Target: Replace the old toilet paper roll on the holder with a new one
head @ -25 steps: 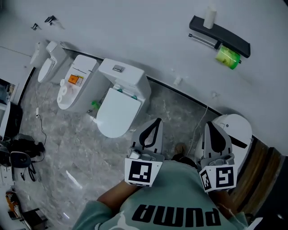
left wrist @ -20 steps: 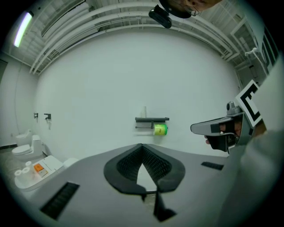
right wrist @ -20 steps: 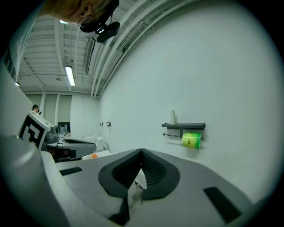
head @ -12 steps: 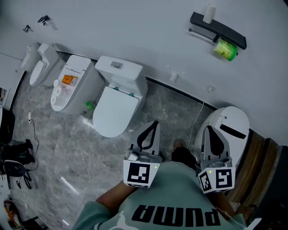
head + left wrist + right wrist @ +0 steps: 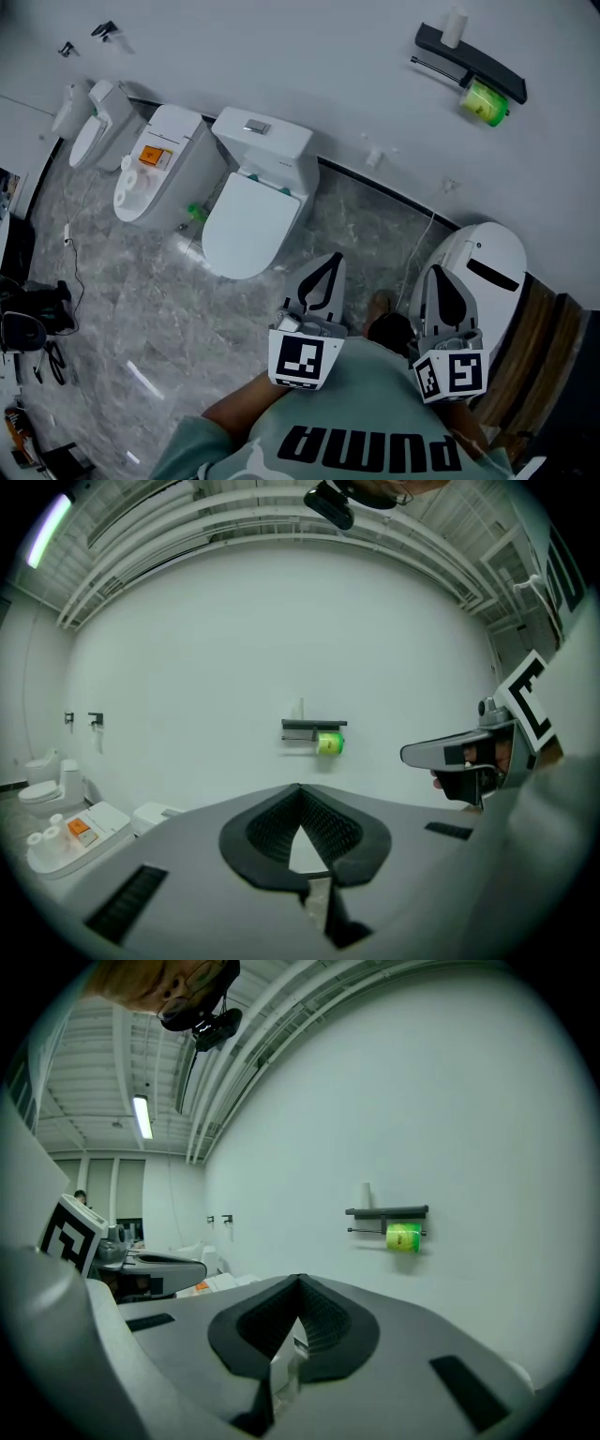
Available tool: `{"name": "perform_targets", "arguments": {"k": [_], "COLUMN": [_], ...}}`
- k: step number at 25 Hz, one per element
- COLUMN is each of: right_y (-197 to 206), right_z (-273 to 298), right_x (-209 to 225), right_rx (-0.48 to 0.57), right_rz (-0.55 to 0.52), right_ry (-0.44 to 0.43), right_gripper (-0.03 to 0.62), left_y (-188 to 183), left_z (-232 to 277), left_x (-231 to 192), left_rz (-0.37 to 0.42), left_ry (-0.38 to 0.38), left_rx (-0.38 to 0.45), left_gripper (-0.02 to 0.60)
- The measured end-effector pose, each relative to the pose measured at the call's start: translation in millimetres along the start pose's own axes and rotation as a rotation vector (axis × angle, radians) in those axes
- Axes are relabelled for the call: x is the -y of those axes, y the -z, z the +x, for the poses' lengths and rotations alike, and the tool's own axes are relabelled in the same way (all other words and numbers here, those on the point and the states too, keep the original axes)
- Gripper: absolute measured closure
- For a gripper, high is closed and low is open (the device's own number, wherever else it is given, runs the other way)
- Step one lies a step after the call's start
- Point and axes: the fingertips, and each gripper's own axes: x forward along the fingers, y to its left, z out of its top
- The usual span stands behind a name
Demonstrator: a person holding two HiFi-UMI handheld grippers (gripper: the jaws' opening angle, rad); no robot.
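Observation:
A black wall holder (image 5: 472, 62) carries a green roll (image 5: 485, 100) on its rod, and a white roll (image 5: 455, 26) stands upright on its shelf. In the head view my left gripper (image 5: 332, 260) and right gripper (image 5: 441, 273) are held side by side close to my body, far from the wall. Both are shut with nothing between the jaws. The left gripper view shows the holder (image 5: 314, 726) and green roll (image 5: 328, 744) straight beyond my shut left gripper (image 5: 300, 787). The right gripper view has the green roll (image 5: 404, 1237) off to the right of my shut right gripper (image 5: 298, 1281).
A white toilet (image 5: 248, 211) stands below the wall to the left, with two more toilets (image 5: 155, 178) further left. Another white toilet (image 5: 483, 262) sits just beyond my right gripper. A thin cable (image 5: 417, 253) hangs down the wall. Grey marble floor (image 5: 141, 309) spreads out at the left.
Both grippers have shifted a little with the person and stay shut. The head view has swung slightly, so the holder sits further right and the toilets have moved in the picture.

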Motion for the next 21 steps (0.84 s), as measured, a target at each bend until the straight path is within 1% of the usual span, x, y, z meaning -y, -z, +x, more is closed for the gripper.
{"name": "perform_targets", "arguments": {"k": [11,16,21], "right_y": [3,2,2], "right_z": [-7,-6,-5], "right_x": [-3,-7,-13], "right_rx": [-0.004,0.000,0.000], "right_rz": [0.010,0.009,0.005], "right_ry": [0.022,0.013,0.002], "right_gripper": [0.586,0.586,0.586], "left_y": [-2,-2,4], "left_z": [-8,-11,-17], "left_x": [-1,-4,-6], "left_rz": [0.003,0.002,-0.008], "left_ry": [0.009,0.001,0.001], "left_rx": [0.013,0.005,-0.034], "left_gripper": [0.577,0.577,0.577]}}
